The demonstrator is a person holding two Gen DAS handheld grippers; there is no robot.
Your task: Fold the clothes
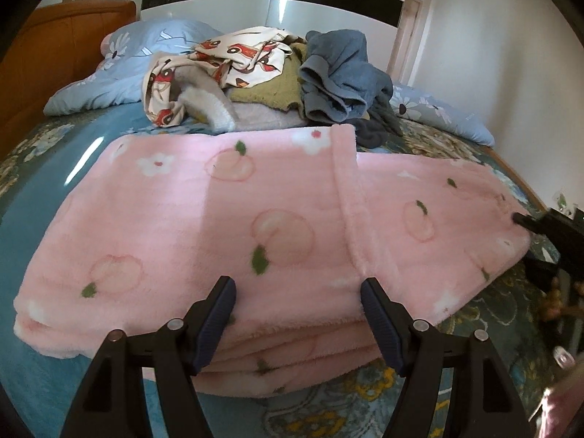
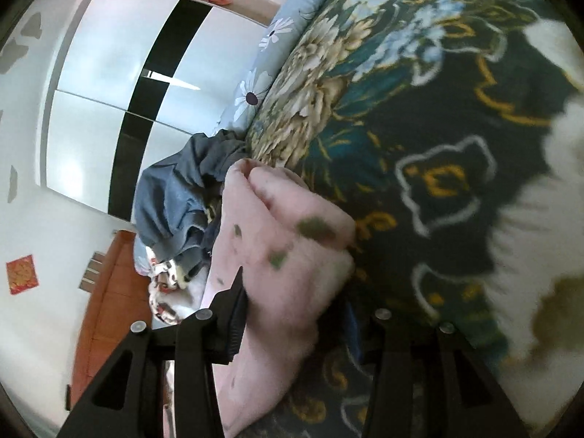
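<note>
A pink fleece garment (image 1: 233,219) with peach and flower prints lies folded in layers on the bed. My left gripper (image 1: 297,303) is open, its fingers just above the garment's near edge, holding nothing. My right gripper (image 2: 292,314) is rolled sideways at the garment's right end (image 2: 288,255). Pink fleece lies between its wide-apart fingers. Its left finger (image 2: 235,314) shows; the right one is hidden behind the fleece. The right gripper also shows at the right edge of the left wrist view (image 1: 547,230).
A pile of unfolded clothes sits behind the pink garment: a car-print piece (image 1: 233,62), a blue-grey one (image 1: 339,76), a yellow-green one (image 1: 266,91). Light blue pillows (image 1: 120,69) and a brown headboard (image 1: 47,58) stand beyond. The bedspread (image 2: 419,146) is teal and floral.
</note>
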